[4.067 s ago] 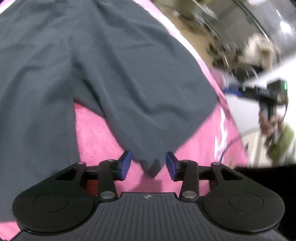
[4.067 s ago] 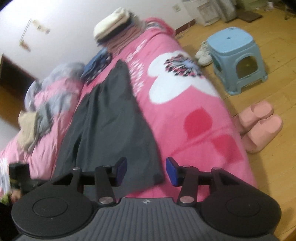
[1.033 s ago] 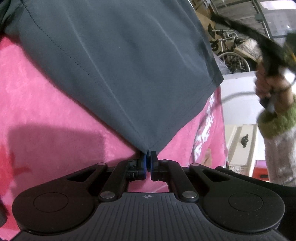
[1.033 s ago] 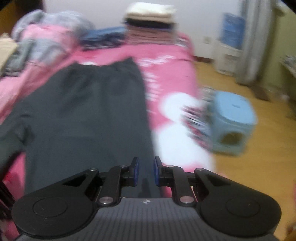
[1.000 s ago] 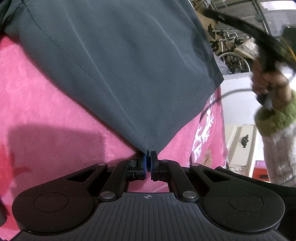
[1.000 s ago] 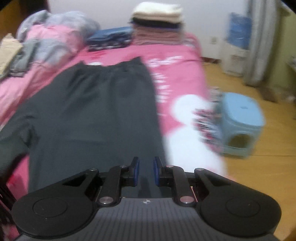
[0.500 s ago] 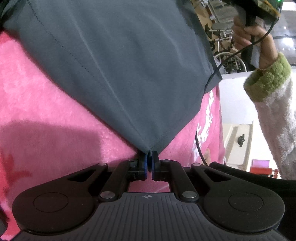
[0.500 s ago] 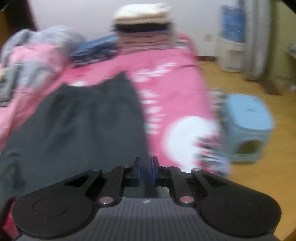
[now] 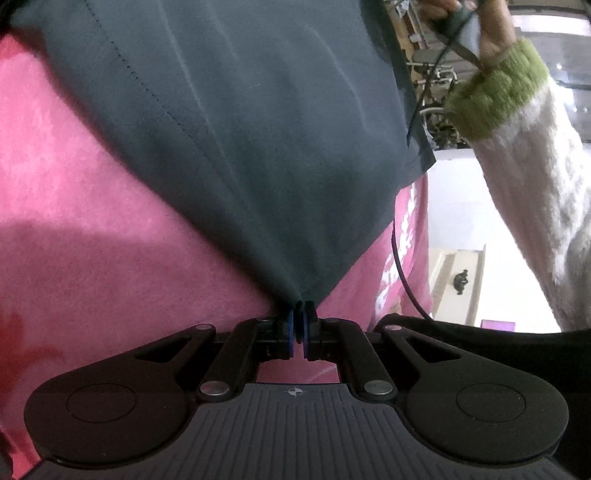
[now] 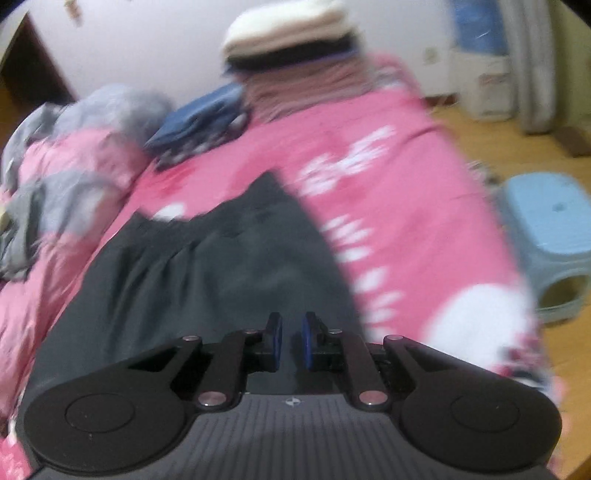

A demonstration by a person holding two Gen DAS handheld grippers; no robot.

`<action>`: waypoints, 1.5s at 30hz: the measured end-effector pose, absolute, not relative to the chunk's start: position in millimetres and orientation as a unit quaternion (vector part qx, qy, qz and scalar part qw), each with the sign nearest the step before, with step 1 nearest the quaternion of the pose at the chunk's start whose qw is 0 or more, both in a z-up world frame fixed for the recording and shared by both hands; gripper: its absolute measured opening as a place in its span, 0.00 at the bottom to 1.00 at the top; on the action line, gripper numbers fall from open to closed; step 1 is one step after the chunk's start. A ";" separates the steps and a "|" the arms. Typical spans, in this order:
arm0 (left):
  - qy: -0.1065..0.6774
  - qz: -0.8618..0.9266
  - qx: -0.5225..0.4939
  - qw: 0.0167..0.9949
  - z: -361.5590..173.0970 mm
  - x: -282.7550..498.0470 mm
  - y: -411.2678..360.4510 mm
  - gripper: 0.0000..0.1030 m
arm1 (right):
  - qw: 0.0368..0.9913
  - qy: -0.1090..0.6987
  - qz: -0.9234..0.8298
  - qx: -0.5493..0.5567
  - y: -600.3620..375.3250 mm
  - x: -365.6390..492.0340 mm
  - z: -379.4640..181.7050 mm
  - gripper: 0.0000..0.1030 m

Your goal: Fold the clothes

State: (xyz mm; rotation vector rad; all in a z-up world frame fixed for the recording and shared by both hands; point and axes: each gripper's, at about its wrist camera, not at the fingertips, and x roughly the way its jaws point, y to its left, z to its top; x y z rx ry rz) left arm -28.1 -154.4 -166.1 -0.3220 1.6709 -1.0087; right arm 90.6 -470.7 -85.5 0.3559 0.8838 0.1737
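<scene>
left wrist view: left gripper (image 9: 298, 326) clamped tight on a hem corner of the dark grey garment (image 9: 258, 122), cloth pinched between the blue pads (image 9: 290, 326). garment fans up and away from the jaws, lifted at that corner, rest spread over the pink bedspread (image 9: 74, 240). stitched seam runs diagonally across upper left. person's other hand (image 9: 476, 26) at top right, green cuff on a white fuzzy sleeve (image 9: 524, 155), gripping a handle with a black cable (image 9: 402, 273) hanging down past the garment's right edge.

right wrist view: blurred. right gripper (image 10: 291, 341) sits above the near end of the same grey garment (image 10: 207, 266), which stretches ahead of the fingers toward the far end of the bed. jaws nearly together with a narrow gap; jaws have just been closing then eased out a touch. dark cloth shows behind the gap, cannot tell if any is pinched. pink bedspread (image 10: 388, 192) with white flower print to the right, folded clothes stack (image 10: 295, 44) at far end, blue folded item (image 10: 199, 114) beside it, grey loose clothes (image 10: 55, 192) at left, blue stool (image 10: 550, 229) on wood floor at right.
</scene>
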 end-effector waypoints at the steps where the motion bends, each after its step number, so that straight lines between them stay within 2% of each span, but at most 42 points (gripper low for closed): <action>1: 0.705 -0.427 -0.137 0.549 -166.6 -27.9 -154.4 0.04 | 0.883 0.431 0.083 0.168 -466.8 96.4 -91.2 0.13; 4: 0.702 -0.431 -0.141 0.550 -166.3 -28.2 -154.4 0.04 | 0.897 0.410 -0.002 0.166 -477.5 107.4 -96.4 0.10; 6: 0.701 -0.431 -0.148 0.548 -166.3 -31.3 -156.8 0.05 | 0.905 0.382 -0.059 0.178 -490.6 104.3 -86.8 0.14; 8: 0.703 -0.432 -0.153 0.544 -165.4 -30.7 -155.1 0.06 | 0.910 0.360 -0.090 0.185 -500.5 95.3 -73.9 0.14; 10: 0.704 -0.437 -0.155 0.538 -162.7 -31.6 -154.0 0.13 | 0.916 0.338 -0.057 0.210 -500.5 78.1 -60.3 0.16; 11: 0.704 -0.442 -0.153 0.535 -159.8 -33.6 -153.7 0.20 | 0.918 0.329 -0.042 0.216 -498.8 70.5 -54.5 0.18; 12: 0.703 -0.449 -0.151 0.530 -157.9 -36.2 -157.0 0.29 | 0.921 0.320 -0.027 0.221 -497.0 63.2 -48.9 0.22; 14: 0.701 -0.472 -0.146 0.514 -152.0 -41.2 -158.7 0.35 | 0.926 0.303 -0.007 0.224 -489.6 51.7 -43.7 0.30; 19: 0.684 -0.532 -0.111 0.487 -133.4 -55.1 -164.2 0.36 | 0.934 0.294 0.033 0.200 -464.9 49.2 -44.7 0.31; 30: 0.650 -0.526 0.109 0.537 -76.3 -63.4 -175.7 0.38 | 0.937 0.235 0.148 0.211 -432.0 31.2 -19.4 0.32; 32: 0.663 -0.503 0.106 0.544 -66.3 -61.2 -168.1 0.38 | 0.934 0.231 0.173 0.210 -426.1 29.3 -10.7 0.32; 34: 0.678 -0.484 0.059 0.550 -60.9 -57.2 -157.2 0.38 | 0.930 0.227 0.204 0.203 -420.0 25.5 0.6 0.32; 36: 0.675 -0.500 -0.012 0.542 -63.4 -56.6 -148.7 0.38 | 0.932 0.217 0.218 0.190 -415.4 16.4 11.5 0.38; 40: 0.634 -0.551 -0.002 0.543 -72.4 -59.3 -153.6 0.39 | 0.937 0.175 0.245 0.177 -416.0 -10.6 29.0 0.52; 41: 0.636 -0.554 -0.017 0.536 -77.4 -61.4 -154.7 0.39 | 0.939 0.169 0.244 0.171 -416.1 -17.8 31.9 0.61; 45: 0.620 -0.584 -0.012 0.523 -77.5 -82.8 -139.2 0.39 | 0.947 0.162 0.237 0.146 -410.3 -47.3 48.8 0.65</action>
